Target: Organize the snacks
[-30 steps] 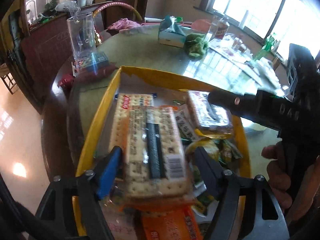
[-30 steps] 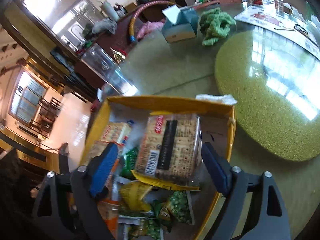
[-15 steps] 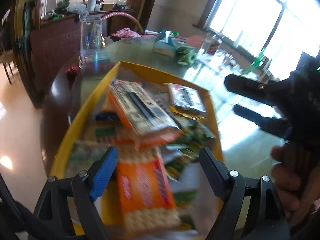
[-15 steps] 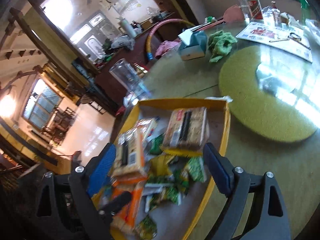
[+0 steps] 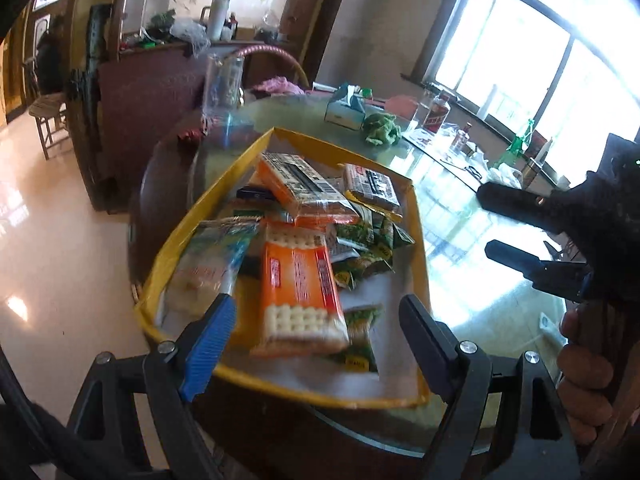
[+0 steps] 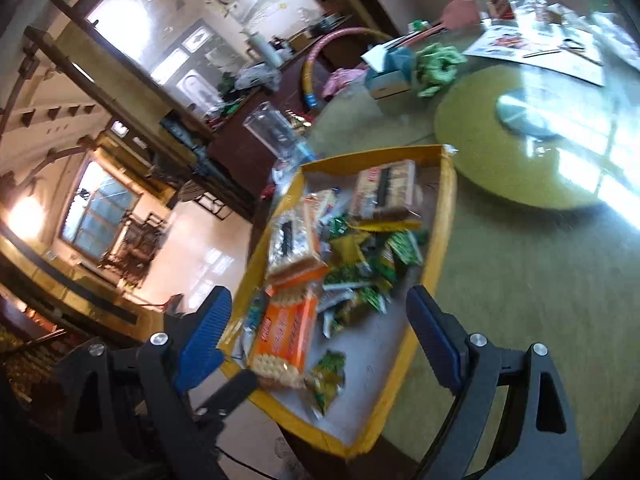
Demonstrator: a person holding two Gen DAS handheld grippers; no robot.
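Note:
A yellow-rimmed tray [image 5: 208, 200] [image 6: 442, 216] on the table edge holds several snack packs. An orange cracker pack [image 5: 298, 292] [image 6: 282, 334] lies near its front. A second cracker pack [image 5: 304, 188] [image 6: 292, 248] lies on the pile, a third [image 5: 372, 186] [image 6: 386, 192] at the far end. Small green packets [image 5: 368, 240] [image 6: 360, 264] lie between them. My left gripper [image 5: 316, 332] is open and empty above the tray's near end. My right gripper [image 6: 320, 332] is open and empty, held back above the tray; it shows at the right in the left wrist view [image 5: 492, 220].
The round table carries a green glass turntable [image 6: 520, 152], a tissue box [image 5: 344, 106] [image 6: 390, 72], a green cloth [image 5: 380, 128] [image 6: 438, 62], a clear jar [image 5: 222, 84] [image 6: 276, 132], bottles [image 5: 436, 114] and papers at the far side. Tiled floor lies left of the table.
My left gripper has let go of the cracker pack it held; the pack now lies on the pile. Both grippers have pulled back and up from the tray.

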